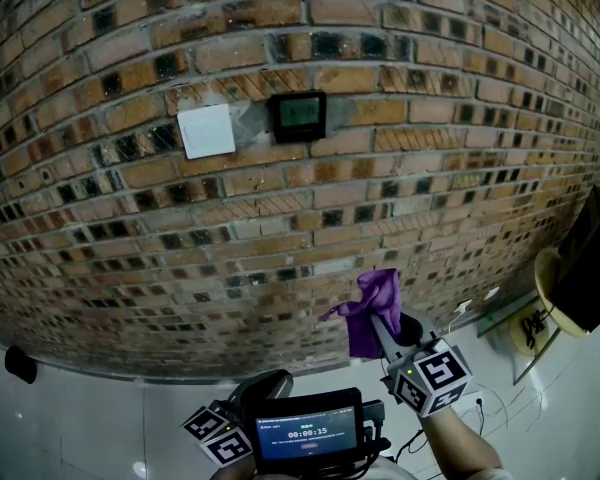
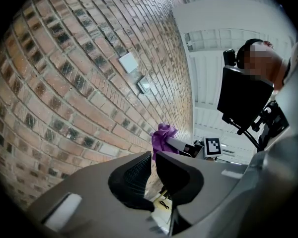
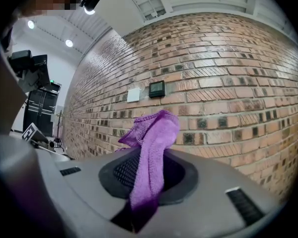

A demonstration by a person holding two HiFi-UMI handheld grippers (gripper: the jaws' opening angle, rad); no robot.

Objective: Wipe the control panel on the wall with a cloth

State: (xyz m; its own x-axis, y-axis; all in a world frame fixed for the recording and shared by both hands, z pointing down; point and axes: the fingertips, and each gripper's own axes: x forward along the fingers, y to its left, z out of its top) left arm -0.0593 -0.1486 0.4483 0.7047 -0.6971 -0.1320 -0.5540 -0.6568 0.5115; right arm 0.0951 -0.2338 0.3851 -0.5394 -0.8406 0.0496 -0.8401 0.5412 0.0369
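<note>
The black control panel (image 1: 298,116) hangs on the brick wall (image 1: 430,168), high above both grippers, with a white switch plate (image 1: 206,131) just left of it. My right gripper (image 1: 380,320) points up at the wall, well below the panel, shut on a purple cloth (image 1: 365,313) that sticks up and droops over the fingers. In the right gripper view the cloth (image 3: 151,152) runs down between the jaws of the gripper (image 3: 148,175), and the panel (image 3: 157,89) sits far ahead. My left gripper (image 1: 270,383) is low beside it; its jaws (image 2: 153,165) are together and hold nothing.
A small screen device (image 1: 308,436) sits at the bottom between the grippers. At the right stand a black monitor (image 1: 595,263) and a tan round object (image 1: 550,288). Cables (image 1: 480,398) lie on the white floor, and a black object (image 1: 20,365) lies at the left.
</note>
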